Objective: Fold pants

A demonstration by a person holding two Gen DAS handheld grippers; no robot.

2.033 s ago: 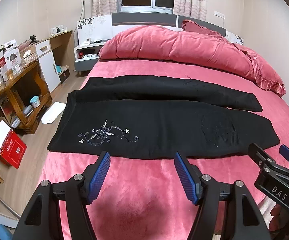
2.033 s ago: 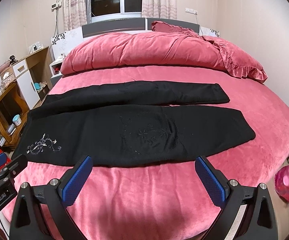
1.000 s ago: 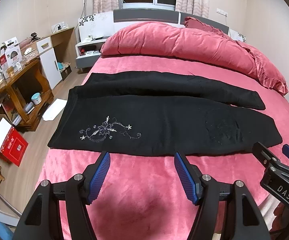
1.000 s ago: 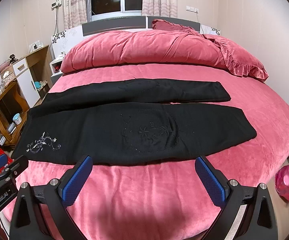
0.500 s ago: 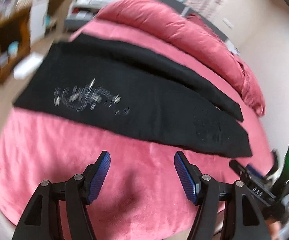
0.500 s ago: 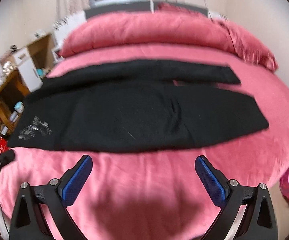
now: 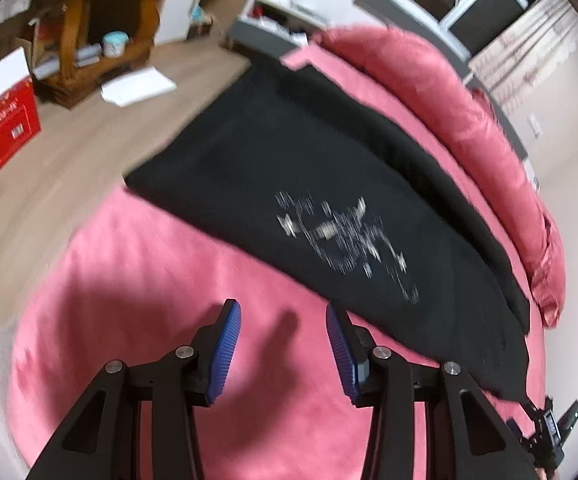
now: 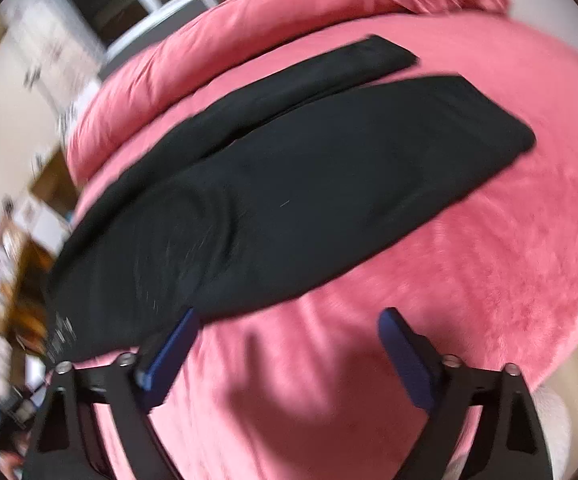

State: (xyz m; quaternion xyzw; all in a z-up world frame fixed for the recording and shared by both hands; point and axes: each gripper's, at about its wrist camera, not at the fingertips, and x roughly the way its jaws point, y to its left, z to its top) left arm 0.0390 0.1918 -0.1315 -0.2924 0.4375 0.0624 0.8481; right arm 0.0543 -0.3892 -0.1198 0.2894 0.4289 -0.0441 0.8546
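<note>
Pants: black pants (image 7: 329, 184) lie spread flat on the pink bed cover (image 7: 129, 264); in the left wrist view they run from about 11 o'clock down to 4 o'clock, in the right wrist view (image 8: 289, 184) from 8 o'clock up to 2 o'clock.
Legs: the two legs lie side by side, the far one narrower and nearer the quilt, a thin strip of pink showing between them toward the hems (right wrist view).
Embroidery: a pale stitched motif (image 7: 345, 240) sits on the near leg, at about 1 o'clock from the left tongs; motion blur smears its outline.
Left gripper: the left gripper (image 7: 283, 346) hovers over bare pink cover, blue pads apart and nothing between them; the pants' near edge passes just beyond its right finger.
Right gripper: the right gripper (image 8: 285, 354) has its fingers spread wide and empty; the left fingertip (image 8: 173, 344) overlaps the pants' near edge in the picture (contact cannot be told through the blur).
Quilt: a bunched pink quilt (image 8: 249, 28) lies beyond the pants, toward 12 o'clock.
Room: a wooden shelf unit (image 7: 89, 28) and a red box (image 7: 5, 128) stand on the floor at 10 o'clock in the left wrist view.
</note>
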